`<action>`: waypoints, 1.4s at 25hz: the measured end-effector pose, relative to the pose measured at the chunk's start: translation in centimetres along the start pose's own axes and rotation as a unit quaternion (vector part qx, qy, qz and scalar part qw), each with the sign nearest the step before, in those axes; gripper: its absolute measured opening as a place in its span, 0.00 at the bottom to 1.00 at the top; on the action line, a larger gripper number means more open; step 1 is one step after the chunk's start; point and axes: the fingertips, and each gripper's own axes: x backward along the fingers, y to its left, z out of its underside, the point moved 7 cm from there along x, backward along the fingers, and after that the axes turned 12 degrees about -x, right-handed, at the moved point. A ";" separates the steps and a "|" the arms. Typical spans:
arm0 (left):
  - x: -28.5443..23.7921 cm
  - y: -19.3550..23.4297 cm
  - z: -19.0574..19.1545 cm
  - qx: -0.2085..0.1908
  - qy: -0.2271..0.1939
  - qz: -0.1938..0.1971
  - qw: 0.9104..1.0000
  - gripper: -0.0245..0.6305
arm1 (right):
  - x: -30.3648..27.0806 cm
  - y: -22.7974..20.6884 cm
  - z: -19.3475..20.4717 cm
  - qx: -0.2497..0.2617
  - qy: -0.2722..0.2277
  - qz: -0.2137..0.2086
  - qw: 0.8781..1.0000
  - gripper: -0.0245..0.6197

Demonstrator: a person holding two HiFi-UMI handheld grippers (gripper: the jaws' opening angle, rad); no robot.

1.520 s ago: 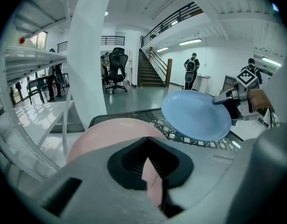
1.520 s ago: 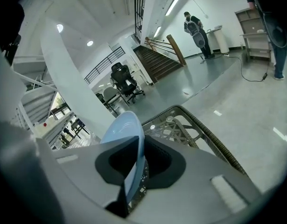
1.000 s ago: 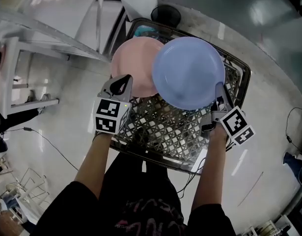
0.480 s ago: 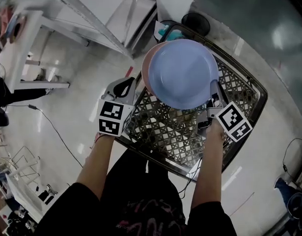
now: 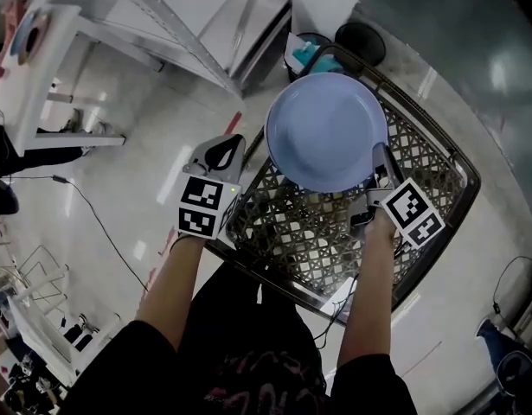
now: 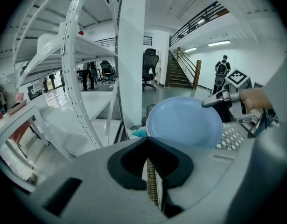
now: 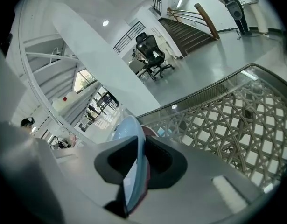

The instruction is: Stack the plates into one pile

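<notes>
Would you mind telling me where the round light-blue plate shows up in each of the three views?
Head view: round light-blue plate, upper centre, over the basket.
Left gripper view: right of centre, beyond the jaws.
Right gripper view: edge-on, lower centre-left.
Shared landmark: the wire lattice basket.

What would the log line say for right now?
right hand-held gripper: on blue plate rim, jaws have just been opening | pink plate: edge beneath blue | left hand-held gripper: shut, empty | plates: over basket
</notes>
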 end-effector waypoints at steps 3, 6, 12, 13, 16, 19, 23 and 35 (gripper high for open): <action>-0.6 0.3 -0.2 0.003 0.001 0.004 1.000 0.03 | -0.5 -0.3 -0.1 0.013 0.010 0.017 1.000 0.13; -1.2 0.1 -0.3 0.004 0.003 0.009 1.000 0.03 | -0.9 -0.7 0.1 0.028 0.019 0.032 0.999 0.13; -2.3 0.0 -0.4 0.003 0.005 0.011 1.000 0.03 | -1.9 -1.5 0.8 0.102 0.041 0.083 0.991 0.10; -2.4 0.0 -0.4 0.003 0.005 0.010 1.000 0.03 | -1.9 -1.6 0.9 0.102 0.043 0.082 0.990 0.12; -2.5 -0.1 -0.6 0.002 0.005 0.010 1.000 0.03 | -1.9 -1.7 1.1 0.107 0.043 0.079 0.990 0.21; -2.4 -0.1 -0.8 0.004 0.006 0.010 1.000 0.03 | -1.8 -1.4 0.9 0.112 0.037 0.075 0.990 0.26; -2.3 -0.4 -0.8 0.005 0.006 0.011 1.000 0.03 | -1.3 -1.3 0.6 0.112 0.026 0.065 0.991 0.26; -2.3 -1.3 -1.1 0.016 -0.001 0.021 1.000 0.03 | 0.8 -1.4 0.6 0.131 -0.003 0.050 0.990 0.05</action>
